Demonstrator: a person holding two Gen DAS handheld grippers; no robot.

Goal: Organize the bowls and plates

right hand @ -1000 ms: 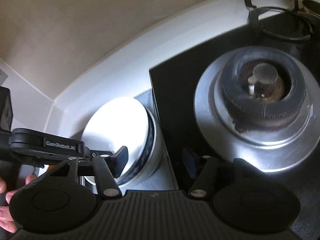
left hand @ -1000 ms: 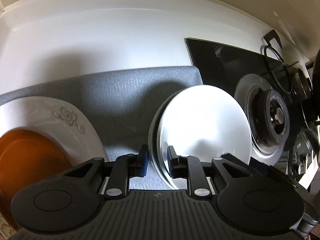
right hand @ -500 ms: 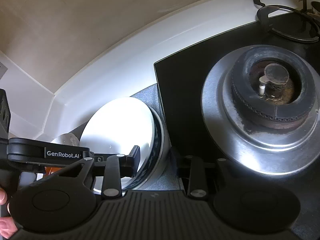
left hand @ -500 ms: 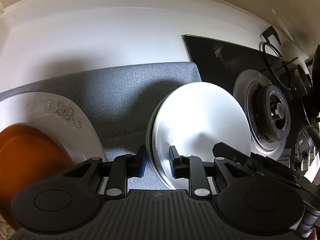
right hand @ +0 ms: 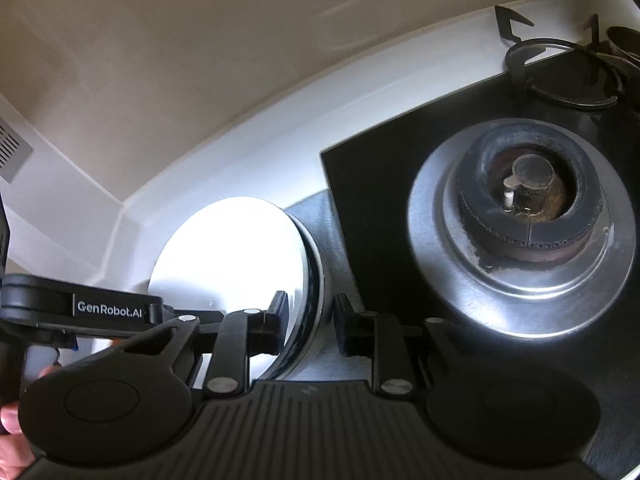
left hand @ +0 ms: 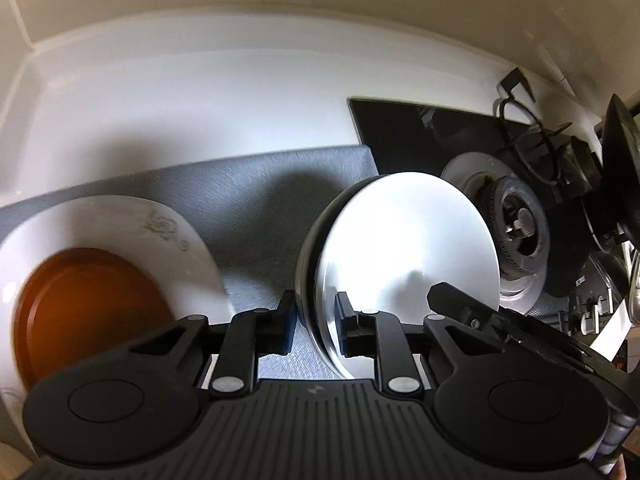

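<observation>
Two-handed grasp of the nested bowls point(left hand: 404, 248), a white bowl seated inside a blue-rimmed one. The pair stood on the right end of the grey mat point(left hand: 248, 200), just beside the black hob and its gas burner point(right hand: 528, 196), and appeared tipped toward the cameras, though whether it had left the mat could not be told.

The left tongs point(left hand: 316, 320) were closed on the near left rim, one finger against the outer wall and the other inside the white bowl, much as they had been a second earlier. The change lay with the right tongs point(right hand: 310, 316). A second earlier they had stood wide open beside the bowls, with one finger over the hob. They had since narrowed step by step and now appeared closed on the right rim, one finger inside and one outside.

To the left, well apart from the bowls, a flower-patterned plate point(left hand: 120, 220) lay on the mat with an orange dish point(left hand: 88, 312) on top of it. The white surface point(left hand: 180, 100) extended behind the mat to the wall.

Judged from this, the grasp had just been completed on both sides, so the bowls were ready to be lifted as one unit. Uneven lifting could let the inner bowl slide within the outer one.
</observation>
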